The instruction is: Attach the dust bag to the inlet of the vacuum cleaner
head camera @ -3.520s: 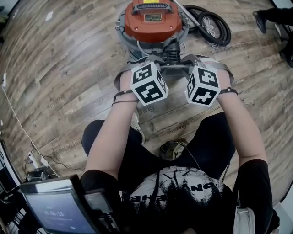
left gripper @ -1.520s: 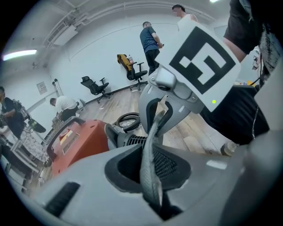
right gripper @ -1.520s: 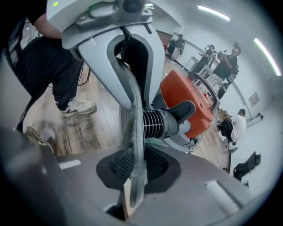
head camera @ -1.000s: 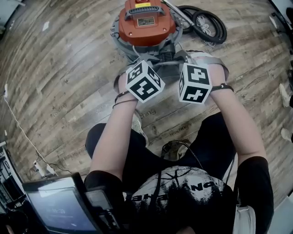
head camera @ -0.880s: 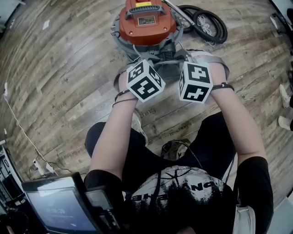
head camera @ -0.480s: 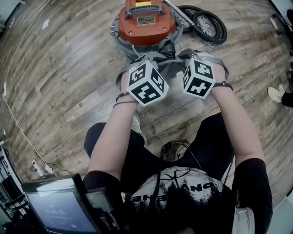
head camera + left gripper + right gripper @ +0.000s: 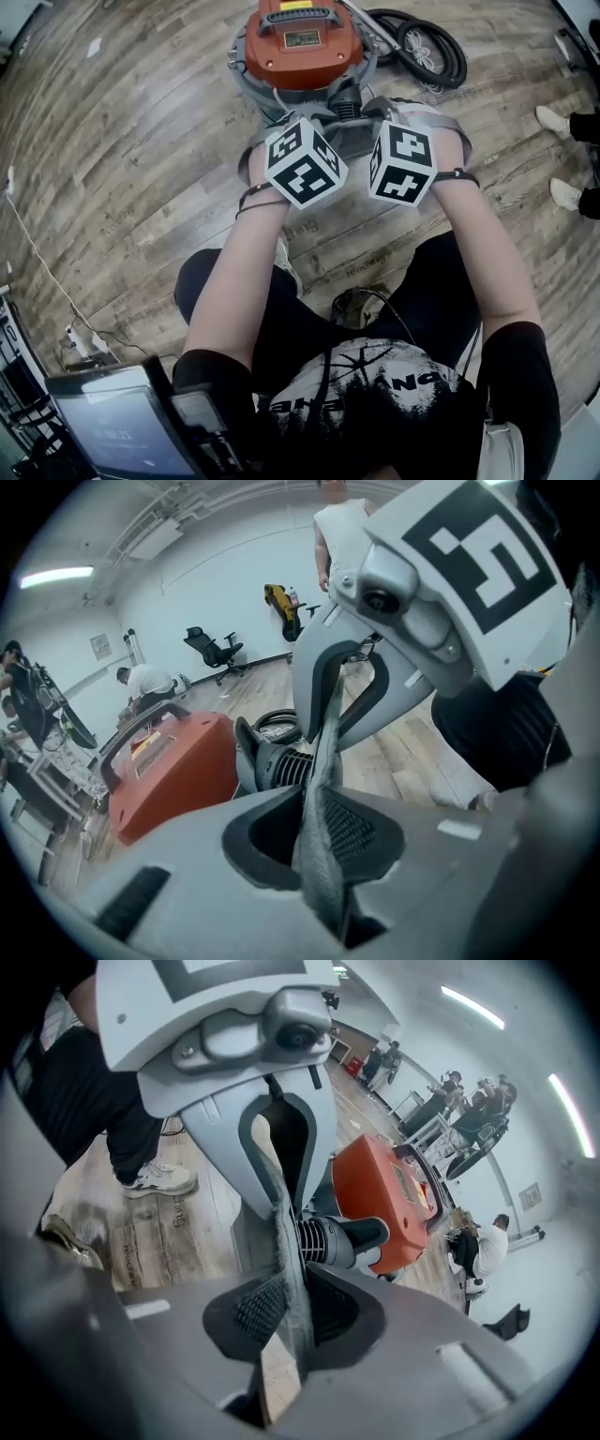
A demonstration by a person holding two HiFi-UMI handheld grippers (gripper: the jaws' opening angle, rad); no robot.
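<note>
Low over the wooden floor (image 7: 141,187), a person reaches both arms forward, the marker cubes (image 7: 305,161) a shade closer to the orange vacuum cleaner (image 7: 300,42) than a few seconds back and hardly shifted in the last second. Beneath them the left claw (image 7: 317,836) and the right claw (image 7: 289,1321) are each clenched on a fold of the grey dust bag (image 7: 323,752), held just in front of the black ribbed inlet (image 7: 328,1239). The slow approach suggests the bag's mouth is being lined up, not yet pushed on. From above, cubes and wrists cover the claw tips and most of the bag, so whether cloth touches the inlet cannot be told; each gripper view shows only a thin strip of fabric. A coiled hose (image 7: 427,52) lies beyond, and a bystander's shoes (image 7: 562,117) now show at the far right edge.
</note>
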